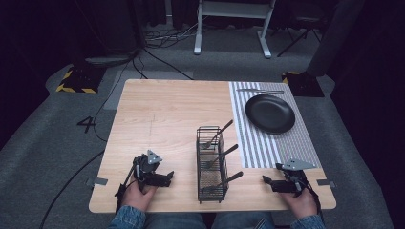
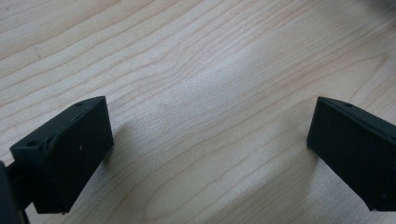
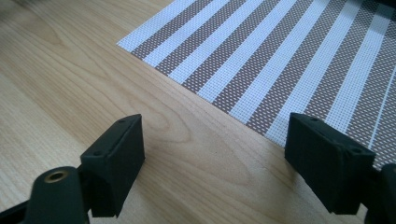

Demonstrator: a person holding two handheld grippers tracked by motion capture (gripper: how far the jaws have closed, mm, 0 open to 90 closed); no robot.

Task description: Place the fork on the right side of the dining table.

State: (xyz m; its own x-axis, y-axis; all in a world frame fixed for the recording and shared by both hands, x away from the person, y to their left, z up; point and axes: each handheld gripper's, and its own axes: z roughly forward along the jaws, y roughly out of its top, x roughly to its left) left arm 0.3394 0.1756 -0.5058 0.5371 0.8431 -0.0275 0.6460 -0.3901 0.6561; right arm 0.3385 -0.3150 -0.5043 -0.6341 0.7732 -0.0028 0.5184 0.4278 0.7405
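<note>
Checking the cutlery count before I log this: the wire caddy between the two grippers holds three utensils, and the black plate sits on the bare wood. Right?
Not quite. The high view shows the black plate resting on the striped placemat, not bare wood. The wire caddy does hold three utensils and stands between the two grippers.

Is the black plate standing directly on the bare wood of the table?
No, in the high view the black plate rests on the striped placemat, which covers the right part of the wooden table.

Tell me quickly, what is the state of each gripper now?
Left gripper: open, holding nothing, over the bare wooden table.
Right gripper: open, holding nothing, beside the corner of the striped placemat.
</note>
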